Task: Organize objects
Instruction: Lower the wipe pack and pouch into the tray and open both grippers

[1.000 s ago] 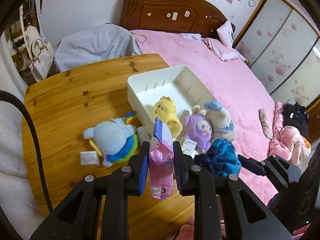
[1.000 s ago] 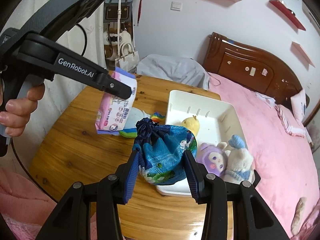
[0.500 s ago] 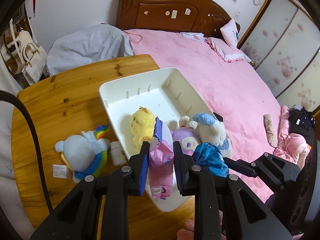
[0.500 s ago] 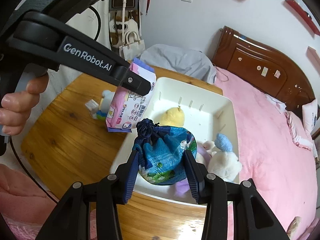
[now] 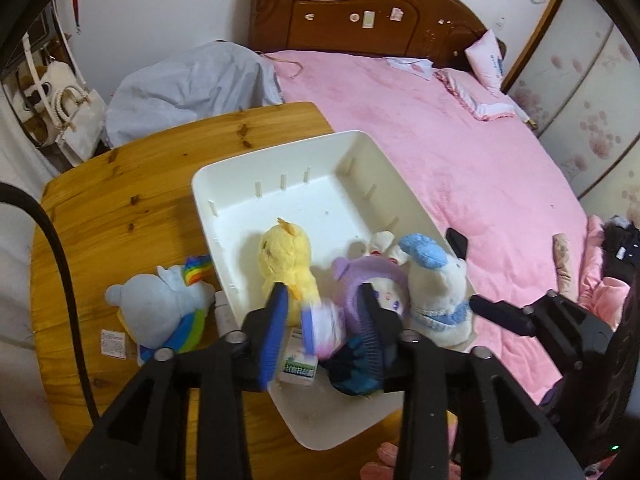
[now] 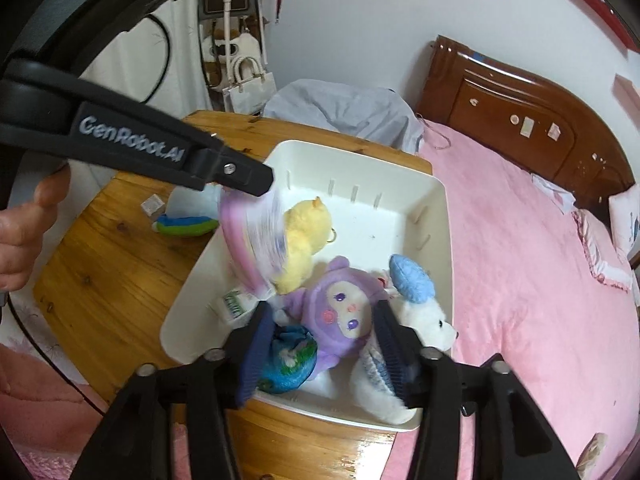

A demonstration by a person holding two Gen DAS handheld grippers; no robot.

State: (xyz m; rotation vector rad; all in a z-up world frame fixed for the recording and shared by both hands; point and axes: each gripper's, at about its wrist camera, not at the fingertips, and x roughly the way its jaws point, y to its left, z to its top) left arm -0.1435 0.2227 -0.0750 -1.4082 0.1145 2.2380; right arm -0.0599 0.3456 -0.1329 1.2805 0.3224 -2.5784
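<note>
Left wrist view: the left gripper [image 5: 322, 318] is opening, jaws parted over the white tray [image 5: 304, 168] on the table [image 5: 120, 184], and the blurred pink wipes pack [image 5: 326, 326] sits loose between them, pads clear of it. Right wrist view: the right gripper [image 6: 320, 346] is opening too, its jaws wide, the blue drawstring pouch [image 6: 290, 360] lying in the tray's near corner beside the purple plush [image 6: 340, 312], no longer pinched.

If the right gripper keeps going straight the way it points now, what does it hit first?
Most likely the blue drawstring bag, lying in the white bin between the opening jaws of the right gripper, apparently free of the pads. The purple plush doll lies right beside it; depth is uncertain.
</note>
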